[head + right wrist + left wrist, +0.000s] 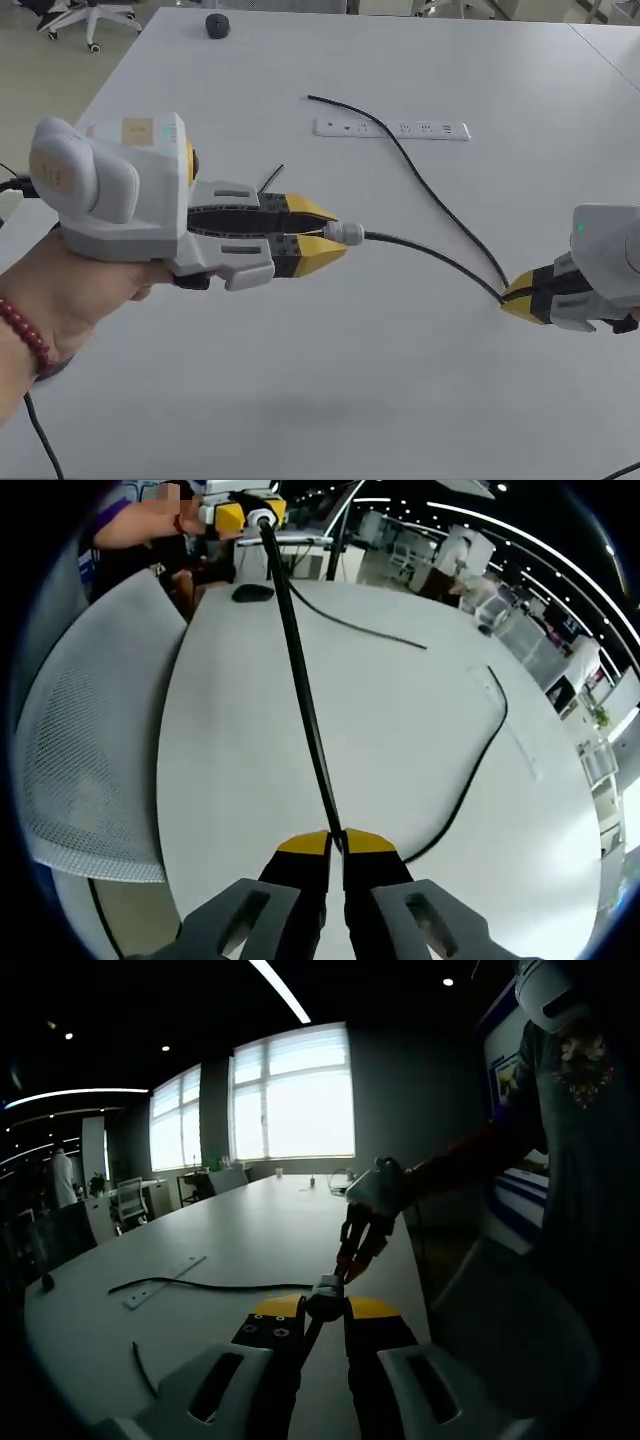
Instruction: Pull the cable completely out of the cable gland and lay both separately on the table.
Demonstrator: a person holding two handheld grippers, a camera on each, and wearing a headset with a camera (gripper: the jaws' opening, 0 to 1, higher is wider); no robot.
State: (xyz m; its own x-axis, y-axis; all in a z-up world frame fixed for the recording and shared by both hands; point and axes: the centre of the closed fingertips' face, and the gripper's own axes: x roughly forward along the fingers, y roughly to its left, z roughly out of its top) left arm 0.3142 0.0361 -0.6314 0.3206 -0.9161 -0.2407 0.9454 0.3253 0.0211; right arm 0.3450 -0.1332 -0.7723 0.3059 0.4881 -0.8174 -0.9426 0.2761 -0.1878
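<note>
My left gripper point(335, 235) is shut on a small grey cable gland point(344, 233), held above the white table point(300, 380). In the left gripper view the gland point(325, 1294) sits between the yellow-tipped jaws. A black cable point(430, 255) runs out of the gland to the right, where my right gripper point(512, 297) is shut on it. From there the cable point(400, 150) trails back across the table toward the power strip. In the right gripper view the cable point(305, 700) stretches taut from my jaws point(337, 842) up to the gland point(262, 520).
A white power strip point(392, 129) lies at the table's far middle. A dark mouse point(217, 26) sits at the far edge. A short black cable piece point(270, 178) lies behind the left gripper. Office chairs point(85, 15) stand beyond the far left corner.
</note>
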